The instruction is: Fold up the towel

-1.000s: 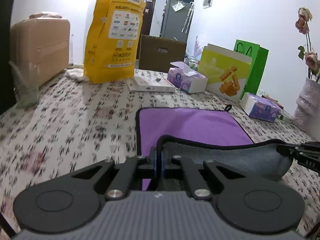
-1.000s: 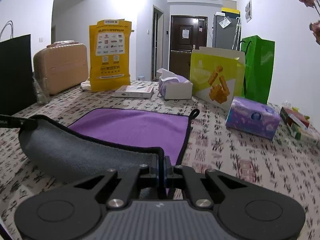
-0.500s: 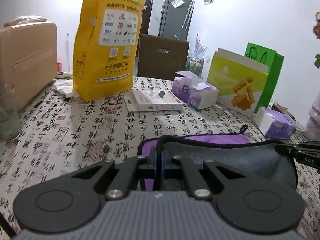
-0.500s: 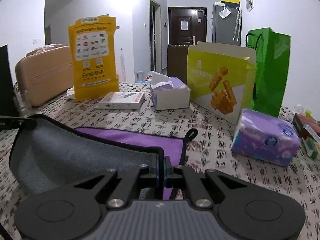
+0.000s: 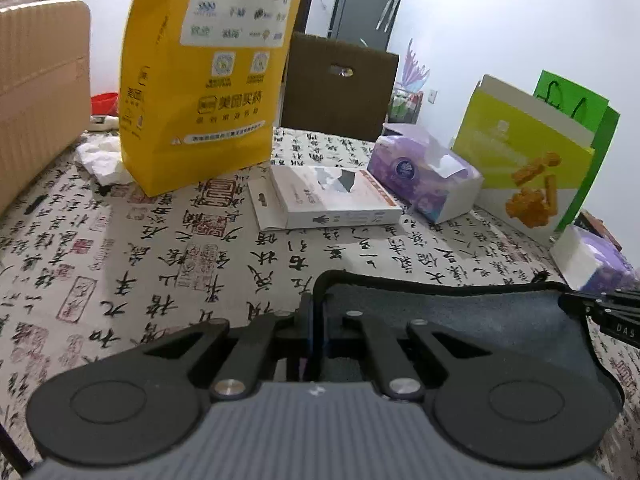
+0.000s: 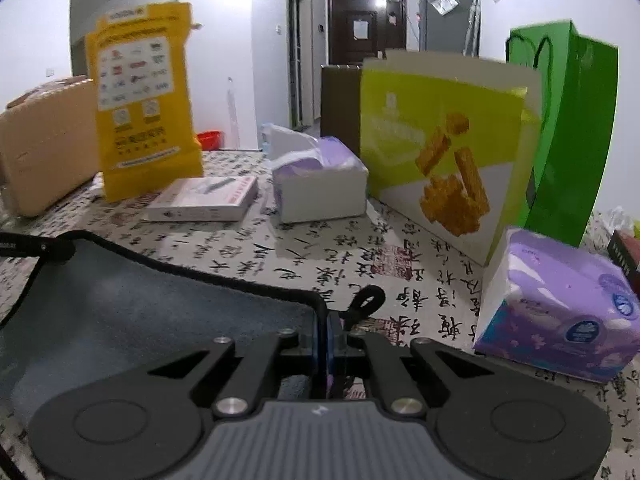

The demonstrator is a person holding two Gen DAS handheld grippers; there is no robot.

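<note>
The towel [image 5: 460,320] is grey on the side facing me, with a black hem; its purple side is hidden. It hangs stretched between both grippers above the patterned tablecloth [image 5: 160,240]. My left gripper [image 5: 316,312] is shut on its left corner. My right gripper [image 6: 326,320] is shut on its right corner, and the grey face [image 6: 140,312] sags to its left. The towel's black hanging loop [image 6: 366,300] shows just past the right fingers. The right gripper's tip shows at the right edge of the left wrist view [image 5: 608,312].
Ahead stand a yellow bag [image 5: 208,72], a flat white box [image 5: 328,204], a purple tissue box [image 5: 428,180], a lime carton [image 6: 444,152], a green bag [image 6: 568,128] and a second tissue pack [image 6: 560,312]. A beige case [image 5: 36,92] stands at the left.
Both grippers have carried the held edge forward over the towel towards the far items. The purple face, visible earlier, is now covered by the grey side.
</note>
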